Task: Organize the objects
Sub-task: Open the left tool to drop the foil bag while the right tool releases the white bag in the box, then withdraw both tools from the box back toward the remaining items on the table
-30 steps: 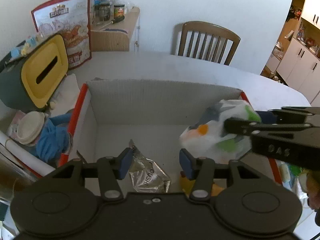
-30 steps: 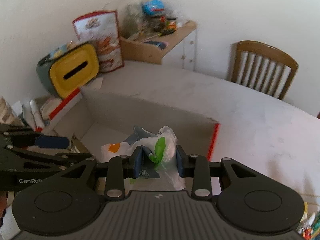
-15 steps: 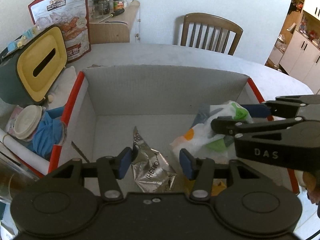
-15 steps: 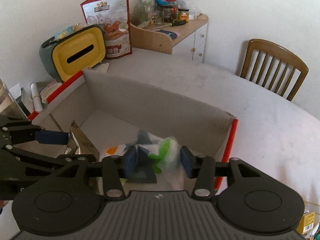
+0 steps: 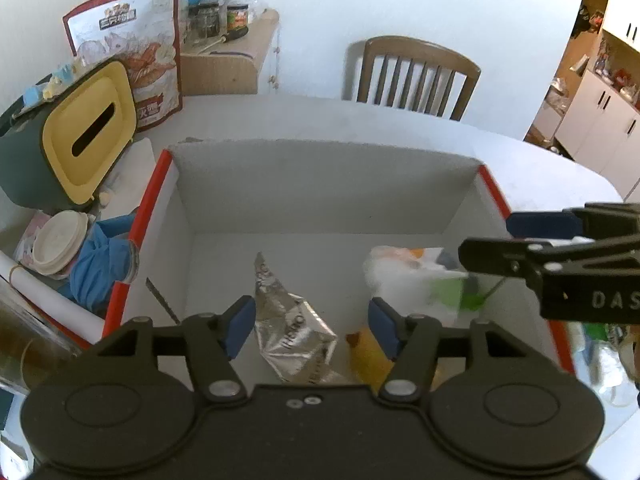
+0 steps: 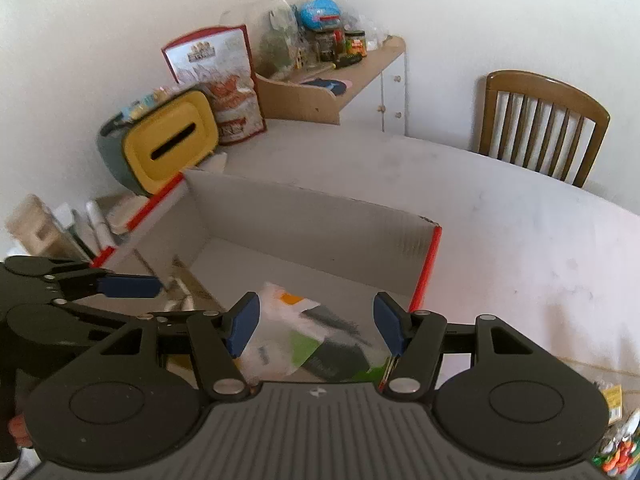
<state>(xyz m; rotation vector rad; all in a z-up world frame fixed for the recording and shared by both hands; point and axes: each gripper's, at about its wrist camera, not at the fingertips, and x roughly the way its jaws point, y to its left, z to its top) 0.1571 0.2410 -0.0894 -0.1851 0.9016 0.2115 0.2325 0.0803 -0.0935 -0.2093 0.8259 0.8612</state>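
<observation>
Letting go is what has just happened: half a second ago the right gripper [image 6: 316,328] had its blue pads close around the white plastic bag with green and orange print [image 6: 304,340], and now those pads stand wide apart with the bag lying loose below them on the floor of the grey cardboard box with red edges [image 6: 320,224]. In the left wrist view the bag [image 5: 412,276] sits at about 3 o'clock inside the box [image 5: 320,176], blurred, which suggests it is only just settling. I judge this item delivered, so the next thing to organize has to be fetched from outside the box.

The crumpled silver foil packet [image 5: 292,320] lies at about 6 o'clock on the box floor, close to the near edge, with a yellow object [image 5: 368,352] just beside it at 5 o'clock, partly hidden behind a gripper pad. Foil and bag are apart, not touching.

The right gripper hovers released over the box's right side, reaching in from 3 o'clock in the left view [image 5: 484,240], tilted down toward the bag. The left gripper [image 5: 312,328] is also spread wide and grasps nothing; it hangs over the near wall, angled down so that the foil packet shows between its pads. Outside the box at 9 o'clock stands a yellow-faced, dark green tissue holder [image 5: 76,140]
</observation>
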